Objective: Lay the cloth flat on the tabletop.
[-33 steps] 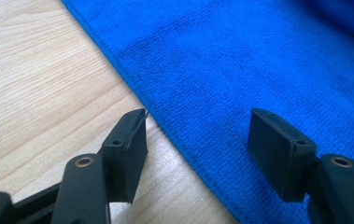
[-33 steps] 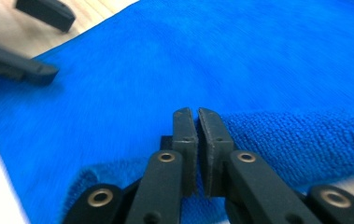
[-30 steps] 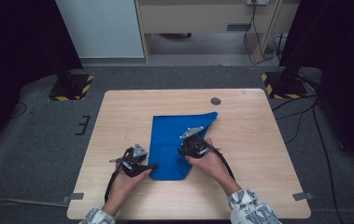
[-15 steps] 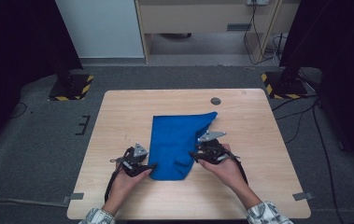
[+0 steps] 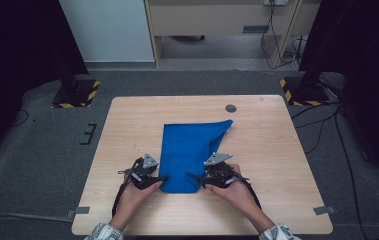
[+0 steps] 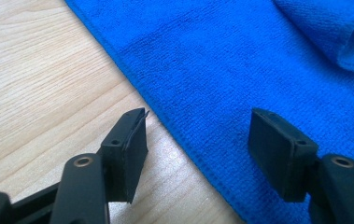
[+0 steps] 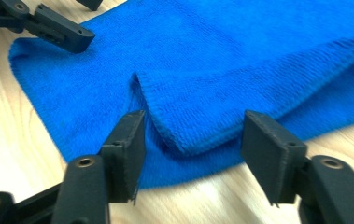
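A person is folding a blue cloth (image 5: 192,152) on a wooden tabletop (image 5: 267,150), working a claw in each hand at the cloth's near end. The cloth is lying in the middle of the tabletop, folded lengthwise into a tall strip, with its far right corner (image 5: 225,123) flaring out past the fold. The left claw (image 5: 158,181) is sitting at the near left corner with its jaws standing apart and holding nothing; in the left claw view one pad (image 6: 130,147) is resting over bare wood and the other (image 6: 277,149) over the cloth, the hemmed edge running between them. The right claw (image 5: 196,179) is at the near right edge, and its jaws have just been opening; in the right claw view they are straddling a folded corner (image 7: 184,135) of the top layer without pressing on it, so nothing is gripped. That loose corner is looking like the weak point: with both claws slack, the top layer is free to slide or spring back, and a sideways brush from either jaw could be dragging it out of line with the layer beneath. A re-grip from here could also be catching only one layer, or pinching both together, and skewing the next fold. The flared far corner is already suggesting uneven edges.
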`<state>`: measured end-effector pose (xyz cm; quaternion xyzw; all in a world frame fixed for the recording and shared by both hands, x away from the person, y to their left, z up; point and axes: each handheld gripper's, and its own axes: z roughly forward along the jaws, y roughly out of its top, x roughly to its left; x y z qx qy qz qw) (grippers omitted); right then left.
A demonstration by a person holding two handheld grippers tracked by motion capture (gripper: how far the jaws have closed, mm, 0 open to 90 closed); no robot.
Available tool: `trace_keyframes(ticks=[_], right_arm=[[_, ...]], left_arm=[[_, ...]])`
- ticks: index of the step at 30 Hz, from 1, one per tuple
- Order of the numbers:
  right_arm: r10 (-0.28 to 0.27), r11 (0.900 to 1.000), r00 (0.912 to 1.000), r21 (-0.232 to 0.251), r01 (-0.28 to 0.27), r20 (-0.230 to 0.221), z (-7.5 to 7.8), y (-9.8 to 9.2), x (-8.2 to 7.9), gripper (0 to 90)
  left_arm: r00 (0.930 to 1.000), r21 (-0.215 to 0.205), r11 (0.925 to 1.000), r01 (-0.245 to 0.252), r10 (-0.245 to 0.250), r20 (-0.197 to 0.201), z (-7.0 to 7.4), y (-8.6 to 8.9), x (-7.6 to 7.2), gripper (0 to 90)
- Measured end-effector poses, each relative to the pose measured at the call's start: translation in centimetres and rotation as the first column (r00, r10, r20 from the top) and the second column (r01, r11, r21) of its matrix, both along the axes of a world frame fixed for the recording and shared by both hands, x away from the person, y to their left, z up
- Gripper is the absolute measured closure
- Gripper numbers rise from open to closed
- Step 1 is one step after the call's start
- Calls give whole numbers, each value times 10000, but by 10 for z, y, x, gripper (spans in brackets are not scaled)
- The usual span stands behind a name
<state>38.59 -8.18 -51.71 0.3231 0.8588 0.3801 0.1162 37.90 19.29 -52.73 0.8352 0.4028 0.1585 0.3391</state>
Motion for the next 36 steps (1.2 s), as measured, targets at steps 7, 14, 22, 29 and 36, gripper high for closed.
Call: trace_keyframes(ticks=[7, 14, 22, 29, 36], right_arm=[[-37, 9986, 9998, -527, 47, 191, -6, 11, 8, 607], [-42, 9997, 9996, -243, 49, 276, 1, 2, 11, 853], [-253, 9995, 9992, -153, 258, 323, 10, -28, 7, 899], [-513, 9987, 9982, 13, 513, 294, 17, -54, -5, 900], [-744, 9962, 9972, -458, 745, 28, 19, -89, -29, 899]], left_arm=[[10000, -13, 10000, 14, -14, 8, 0, 0, 0, 368], [10000, -18, 10000, 23, -23, 25, 0, 0, 0, 366], [10000, -13, 10000, 26, -26, 47, -1, 0, 0, 364], [10000, -14, 10000, 17, -17, 54, -1, 0, 0, 364], [10000, -2, 10000, 8, -8, 66, -1, 0, 0, 362]])
